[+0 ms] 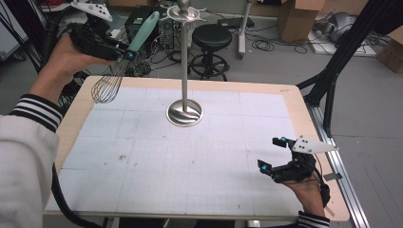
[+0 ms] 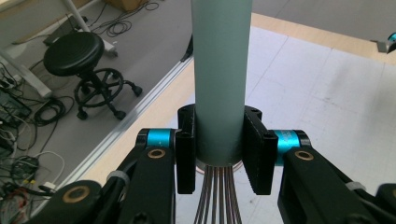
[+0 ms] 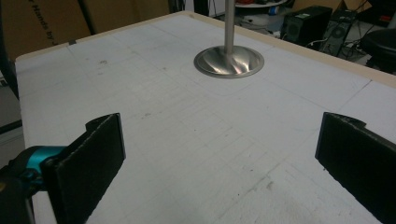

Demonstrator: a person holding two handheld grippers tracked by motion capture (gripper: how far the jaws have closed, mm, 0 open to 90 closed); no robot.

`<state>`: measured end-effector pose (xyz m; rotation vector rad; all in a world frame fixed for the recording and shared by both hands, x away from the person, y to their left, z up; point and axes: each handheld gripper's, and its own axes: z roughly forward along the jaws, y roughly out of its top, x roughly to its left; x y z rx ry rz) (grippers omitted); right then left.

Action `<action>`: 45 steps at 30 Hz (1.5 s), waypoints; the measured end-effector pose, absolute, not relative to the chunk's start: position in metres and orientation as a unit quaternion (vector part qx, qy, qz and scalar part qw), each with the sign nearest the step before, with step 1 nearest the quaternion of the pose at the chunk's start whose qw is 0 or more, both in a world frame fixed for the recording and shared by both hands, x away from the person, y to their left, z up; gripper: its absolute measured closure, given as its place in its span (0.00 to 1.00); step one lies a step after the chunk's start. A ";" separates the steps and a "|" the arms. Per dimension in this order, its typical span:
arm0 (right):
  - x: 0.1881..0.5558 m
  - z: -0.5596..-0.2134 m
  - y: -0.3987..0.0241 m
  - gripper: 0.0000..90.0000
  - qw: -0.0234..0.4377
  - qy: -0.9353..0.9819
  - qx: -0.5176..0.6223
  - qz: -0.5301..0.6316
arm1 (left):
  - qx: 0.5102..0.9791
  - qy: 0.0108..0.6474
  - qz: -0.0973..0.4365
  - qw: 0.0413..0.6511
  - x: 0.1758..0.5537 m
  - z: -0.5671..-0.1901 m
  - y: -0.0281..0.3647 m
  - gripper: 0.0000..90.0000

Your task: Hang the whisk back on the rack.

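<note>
The left claw (image 1: 124,55) is clamped on a whisk (image 1: 124,61) above the table's (image 1: 190,156) far left corner; the right claw (image 1: 272,154) hovers with jaws apart, near right.

table (image 1: 304,118): white gridded mat (image 1: 142,161) | on mat: steel stand (image 1: 184,112), centre-back

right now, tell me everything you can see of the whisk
The whisk has a smooth pale teal handle, plastic by its look, and thin metal wire loops forming a balloon head. The left claw is shut on the handle's lower end, just above where the wires emerge. It hangs tilted in the air over the table's far left corner, handle pointing up toward the top of the metal stand, wire head down and clear of the table. Only the claw's jaws touch it.
</note>
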<state>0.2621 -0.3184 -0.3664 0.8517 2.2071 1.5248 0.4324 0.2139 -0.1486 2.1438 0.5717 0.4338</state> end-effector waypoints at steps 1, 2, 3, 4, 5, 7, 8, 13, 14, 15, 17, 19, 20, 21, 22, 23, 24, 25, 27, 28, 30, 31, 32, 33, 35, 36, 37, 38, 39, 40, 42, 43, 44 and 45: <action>0.262 -0.366 -0.318 0.01 0.162 0.774 0.298 0.534 | 0.858 0.230 0.173 0.426 0.433 -0.149 0.214 0.77; 0.262 -0.366 -0.318 0.01 0.162 0.775 0.298 0.534 | 0.858 0.232 0.171 0.426 0.435 -0.149 0.213 0.77; 0.262 -0.366 -0.318 0.01 0.161 0.775 0.299 0.534 | 0.858 0.231 0.174 0.425 0.436 -0.149 0.213 0.77; 0.262 -0.366 -0.318 0.01 0.162 0.774 0.299 0.534 | 0.858 0.232 0.172 0.425 0.437 -0.150 0.212 0.77; 0.262 -0.366 -0.318 0.01 0.162 0.774 0.299 0.534 | 0.858 0.234 0.169 0.426 0.438 -0.150 0.212 0.77; 0.262 -0.366 -0.318 0.01 0.162 0.775 0.298 0.533 | 0.859 0.235 0.166 0.423 0.440 -0.151 0.211 0.77; 0.262 -0.366 -0.318 0.01 0.163 0.775 0.298 0.533 | 0.859 0.240 0.163 0.422 0.441 -0.152 0.210 0.77; 0.262 -0.366 -0.318 0.01 0.163 0.775 0.298 0.533 | 0.860 0.243 0.164 0.418 0.446 -0.155 0.207 0.77; 0.262 -0.366 -0.318 0.01 0.162 0.775 0.299 0.533 | 0.860 0.244 0.163 0.418 0.447 -0.156 0.206 0.77; 0.261 -0.366 -0.318 0.01 0.162 0.775 0.299 0.533 | 0.861 0.245 0.164 0.416 0.447 -0.157 0.205 0.77; 0.262 -0.366 -0.318 0.01 0.161 0.775 0.300 0.533 | 0.863 0.243 0.162 0.413 0.450 -0.159 0.203 0.77; 0.262 -0.367 -0.318 0.01 0.162 0.775 0.300 0.532 | 0.864 0.243 0.160 0.410 0.453 -0.161 0.201 0.77; 0.262 -0.367 -0.319 0.01 0.161 0.775 0.300 0.532 | 0.865 0.244 0.160 0.409 0.454 -0.162 0.200 0.77; 0.262 -0.367 -0.319 0.01 0.161 0.775 0.300 0.532 | 0.866 0.243 0.160 0.407 0.455 -0.163 0.198 0.77; 0.262 -0.368 -0.319 0.01 0.160 0.775 0.301 0.531 | 0.866 0.244 0.160 0.407 0.456 -0.164 0.197 0.77; 0.263 -0.368 -0.319 0.01 0.160 0.775 0.302 0.531 | 0.866 0.244 0.159 0.405 0.457 -0.164 0.196 0.77; 0.263 -0.368 -0.319 0.01 0.160 0.776 0.302 0.531 | 0.867 0.244 0.158 0.405 0.458 -0.165 0.194 0.77; 0.263 -0.368 -0.319 0.01 0.159 0.776 0.302 0.530 | 0.867 0.244 0.157 0.405 0.459 -0.166 0.193 0.77; 0.263 -0.368 -0.319 0.01 0.160 0.775 0.302 0.531 | 0.869 0.244 0.157 0.402 0.461 -0.167 0.190 0.77; 0.263 -0.368 -0.319 0.01 0.160 0.775 0.302 0.531 | 0.871 0.244 0.155 0.398 0.462 -0.167 0.189 0.77; 0.263 -0.368 -0.319 0.01 0.160 0.775 0.302 0.532 | 0.871 0.243 0.161 0.396 0.464 -0.166 0.185 0.77; 0.263 -0.368 -0.320 0.01 0.160 0.775 0.302 0.532 | 0.870 0.245 0.156 0.399 0.465 -0.167 0.184 0.77; 0.263 -0.368 -0.320 0.01 0.159 0.774 0.303 0.532 | 0.870 0.244 0.156 0.398 0.466 -0.167 0.183 0.77; 0.263 -0.368 -0.320 0.01 0.160 0.774 0.303 0.532 | 0.871 0.244 0.158 0.397 0.467 -0.168 0.181 0.77; 0.262 -0.368 -0.321 0.01 0.161 0.774 0.303 0.533 | 0.872 0.244 0.155 0.395 0.469 -0.170 0.178 0.77; 0.262 -0.368 -0.321 0.01 0.161 0.773 0.303 0.533 | 0.872 0.245 0.156 0.395 0.470 -0.171 0.177 0.77; 0.263 -0.368 -0.321 0.01 0.161 0.774 0.303 0.533 | 0.872 0.245 0.154 0.394 0.471 -0.172 0.176 0.77; 0.263 -0.369 -0.321 0.01 0.160 0.774 0.302 0.533 | 0.873 0.245 0.153 0.394 0.472 -0.172 0.174 0.77; 0.263 -0.369 -0.321 0.01 0.159 0.774 0.303 0.533 | 0.873 0.245 0.153 0.393 0.473 -0.173 0.173 0.77; 0.263 -0.369 -0.321 0.01 0.159 0.774 0.303 0.533 | 0.874 0.245 0.152 0.392 0.474 -0.174 0.172 0.77; 0.263 -0.369 -0.321 0.01 0.158 0.774 0.303 0.533 | 0.874 0.244 0.151 0.391 0.476 -0.175 0.170 0.77; 0.263 -0.369 -0.321 0.01 0.158 0.774 0.303 0.533 | 0.875 0.244 0.152 0.391 0.476 -0.176 0.169 0.77; 0.263 -0.370 -0.321 0.01 0.158 0.774 0.304 0.533 | 0.875 0.245 0.151 0.391 0.477 -0.176 0.168 0.77; 0.263 -0.370 -0.321 0.01 0.158 0.774 0.304 0.532 | 0.874 0.246 0.146 0.392 0.478 -0.177 0.167 0.77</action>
